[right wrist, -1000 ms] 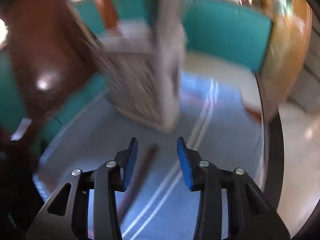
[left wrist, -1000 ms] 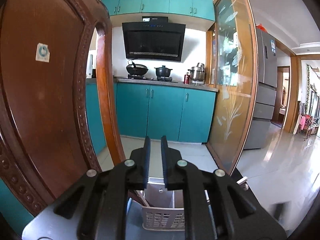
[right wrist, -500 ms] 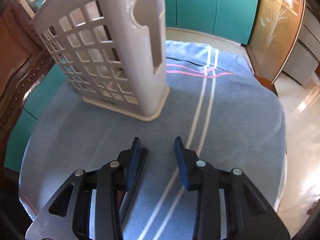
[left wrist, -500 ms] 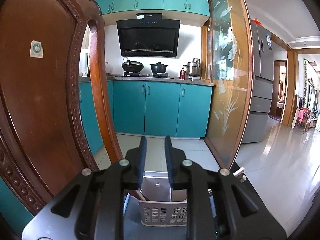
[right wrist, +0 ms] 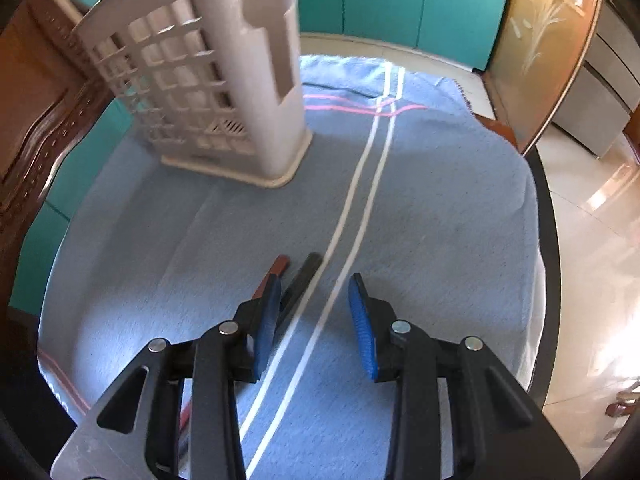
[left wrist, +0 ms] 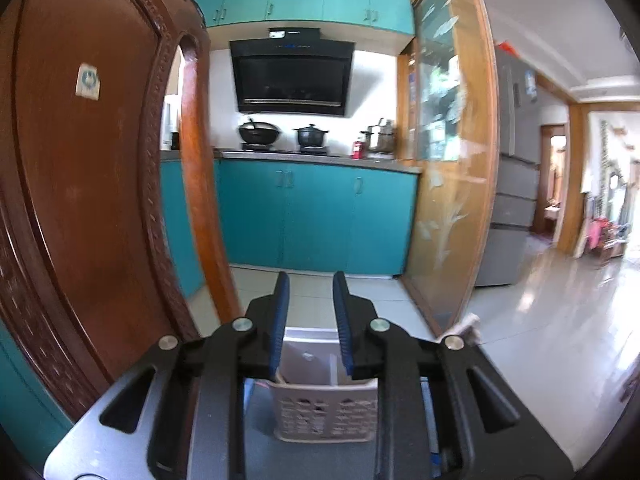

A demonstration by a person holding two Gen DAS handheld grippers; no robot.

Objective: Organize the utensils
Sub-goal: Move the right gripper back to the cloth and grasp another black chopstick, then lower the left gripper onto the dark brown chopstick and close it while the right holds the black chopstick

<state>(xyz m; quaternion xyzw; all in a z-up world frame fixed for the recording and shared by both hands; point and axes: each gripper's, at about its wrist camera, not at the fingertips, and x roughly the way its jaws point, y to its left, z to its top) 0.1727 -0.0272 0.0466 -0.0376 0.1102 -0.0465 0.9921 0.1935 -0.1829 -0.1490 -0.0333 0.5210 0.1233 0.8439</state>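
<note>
A beige slotted utensil basket (right wrist: pixel 208 92) stands upright on a blue striped cloth (right wrist: pixel 420 200). In the left wrist view the same basket (left wrist: pixel 326 408) shows low between my fingers, with a dark stick end inside at its left. My left gripper (left wrist: pixel 308 280) points level above the basket; its jaws are opening and nothing is between them. My right gripper (right wrist: pixel 314 284) tilts down over the cloth, open and empty. Two utensil handles, one red-brown (right wrist: pixel 276 266) and one black (right wrist: pixel 306 274), lie on the cloth just by its left finger, partly hidden beneath it.
A carved wooden chair back (left wrist: pixel 92 184) rises close on the left. The cloth-covered table ends at a dark rim (right wrist: pixel 546 240) on the right, with tiled floor beyond. Teal kitchen cabinets (left wrist: pixel 316 216) and a glass sliding door (left wrist: pixel 448 168) stand farther off.
My left gripper's jaws have spread apart from nearly shut. My right gripper has sunk toward the cloth and tipped further down; the two handles now show beside its left finger.
</note>
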